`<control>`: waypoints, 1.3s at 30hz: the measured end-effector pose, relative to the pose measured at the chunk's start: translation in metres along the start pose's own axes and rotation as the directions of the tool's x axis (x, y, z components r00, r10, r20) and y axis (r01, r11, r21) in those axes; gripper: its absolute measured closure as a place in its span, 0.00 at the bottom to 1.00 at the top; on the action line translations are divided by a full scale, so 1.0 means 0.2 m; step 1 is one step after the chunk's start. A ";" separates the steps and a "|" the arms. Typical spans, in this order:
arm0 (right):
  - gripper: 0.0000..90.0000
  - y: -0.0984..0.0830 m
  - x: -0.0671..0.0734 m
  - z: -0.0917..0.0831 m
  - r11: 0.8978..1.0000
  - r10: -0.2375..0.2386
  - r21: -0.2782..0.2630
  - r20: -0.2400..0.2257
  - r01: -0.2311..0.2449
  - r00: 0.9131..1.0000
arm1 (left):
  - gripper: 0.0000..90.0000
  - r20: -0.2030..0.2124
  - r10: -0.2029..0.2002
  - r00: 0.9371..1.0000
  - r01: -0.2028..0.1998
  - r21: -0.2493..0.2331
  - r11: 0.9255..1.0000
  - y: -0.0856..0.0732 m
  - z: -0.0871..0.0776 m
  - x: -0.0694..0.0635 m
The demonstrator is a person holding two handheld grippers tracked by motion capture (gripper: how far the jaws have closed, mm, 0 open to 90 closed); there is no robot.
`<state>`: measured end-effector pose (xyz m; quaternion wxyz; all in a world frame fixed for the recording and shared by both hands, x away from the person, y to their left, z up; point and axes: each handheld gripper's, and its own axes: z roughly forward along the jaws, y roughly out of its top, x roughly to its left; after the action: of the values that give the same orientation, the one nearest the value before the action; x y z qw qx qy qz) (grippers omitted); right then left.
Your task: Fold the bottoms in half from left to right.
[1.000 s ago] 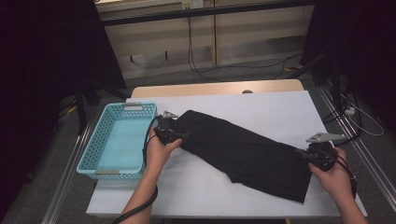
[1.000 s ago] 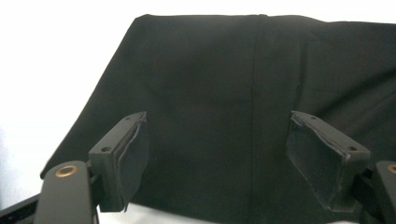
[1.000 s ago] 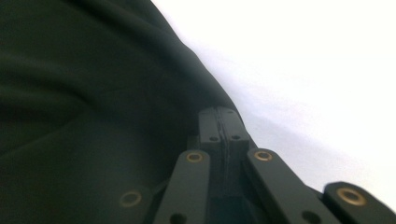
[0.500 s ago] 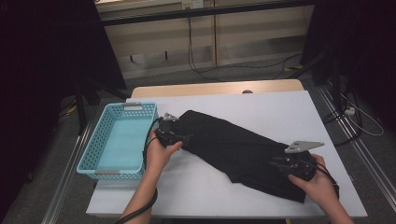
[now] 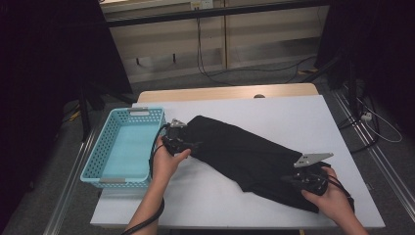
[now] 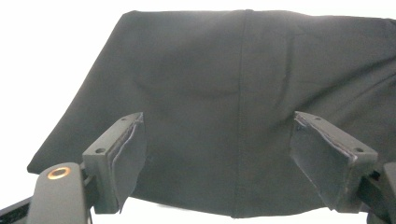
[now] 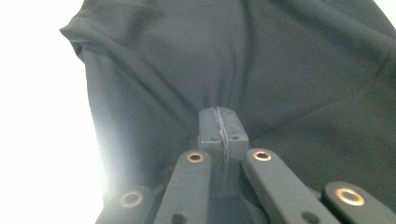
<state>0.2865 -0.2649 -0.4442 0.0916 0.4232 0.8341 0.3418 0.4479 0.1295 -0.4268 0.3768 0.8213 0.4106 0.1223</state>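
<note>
Black cloth (image 5: 249,159) lies slanted across the white surface (image 5: 293,112), and we are folding it. Near us, our right claw (image 5: 292,179) has just been closing and now pinches the cloth's near end. Farther off, our left claw (image 5: 195,145) is wide apart, the far end lying loose between its pads. Next it must pinch there. Beyond sits a blue basket (image 5: 93,161).

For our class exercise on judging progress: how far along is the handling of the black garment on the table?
Done: the black garment lies spread flat on the white table. In hand: the right gripper is pinching its near end, and the left gripper stands open at the other end. Left: closing the left grip, any folding, and the blue basket holds nothing.
</note>
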 end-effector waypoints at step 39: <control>0.76 0.11 0.20 0.07 0.983 -0.054 -0.178 -0.070 0.041 0.996 | 0.21 -0.018 0.023 1.000 -0.023 0.003 1.000 0.00 -0.03 0.00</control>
<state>0.2817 -0.2172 -0.4356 0.1060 0.3804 0.8132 0.4276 0.4445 0.1326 -0.4221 0.3706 0.8253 0.4046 0.1333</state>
